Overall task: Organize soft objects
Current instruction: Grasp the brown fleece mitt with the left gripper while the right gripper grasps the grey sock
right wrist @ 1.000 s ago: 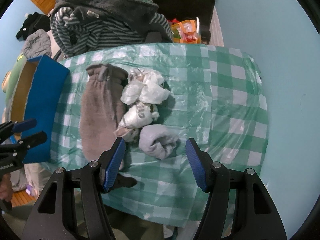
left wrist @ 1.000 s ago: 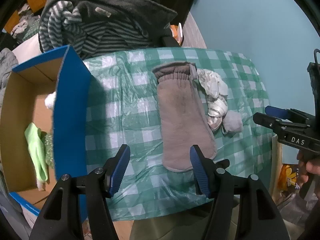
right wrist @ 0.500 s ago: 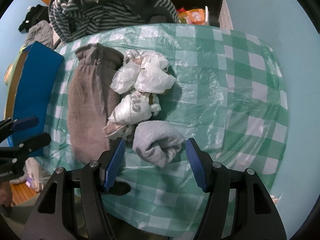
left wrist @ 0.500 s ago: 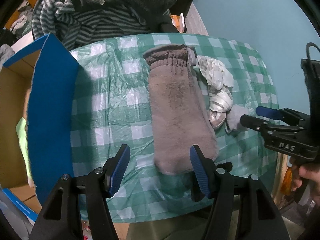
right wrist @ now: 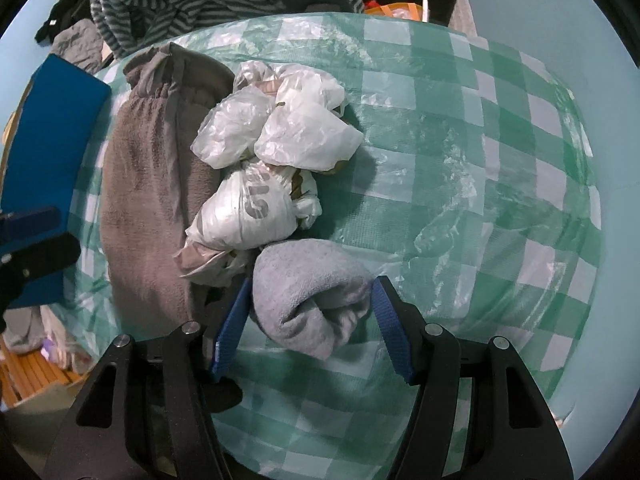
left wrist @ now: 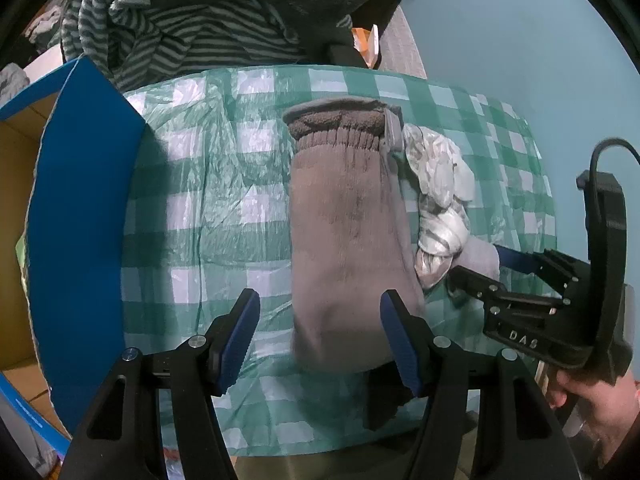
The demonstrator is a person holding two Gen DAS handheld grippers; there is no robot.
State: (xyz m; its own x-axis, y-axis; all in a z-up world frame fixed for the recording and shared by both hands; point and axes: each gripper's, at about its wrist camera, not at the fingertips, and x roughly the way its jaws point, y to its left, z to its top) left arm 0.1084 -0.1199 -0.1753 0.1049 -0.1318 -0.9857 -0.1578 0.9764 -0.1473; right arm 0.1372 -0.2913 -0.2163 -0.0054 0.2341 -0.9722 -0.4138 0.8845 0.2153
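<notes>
Pale blue walls close in behind a small table spread with a green-and-white checked plastic cloth, and a heap of striped and dark fleece clothing is piled at its far edge. At the far left stands a blue cardboard box, its tall side touching the table's edge. Next comes bare cloth, then the left gripper, pointing down over the near end of a long brown fleece mitt; its blue-padded jaws stand wide apart, the right pad overlapping the mitt's edge in this view and the left pad over bare cloth, neither pressing on it. The mitt lies flat with its elastic cuff toward the far side. Just right of it, touching its edge, sits a bundle of crumpled white plastic bags. In front of the bags and touching them lies a rolled grey-blue cloth. The right gripper, held in a person's hand, has its jaws on either side of that roll and is closing; the pads sit at its flanks, though a firm squeeze cannot be made out.
</notes>
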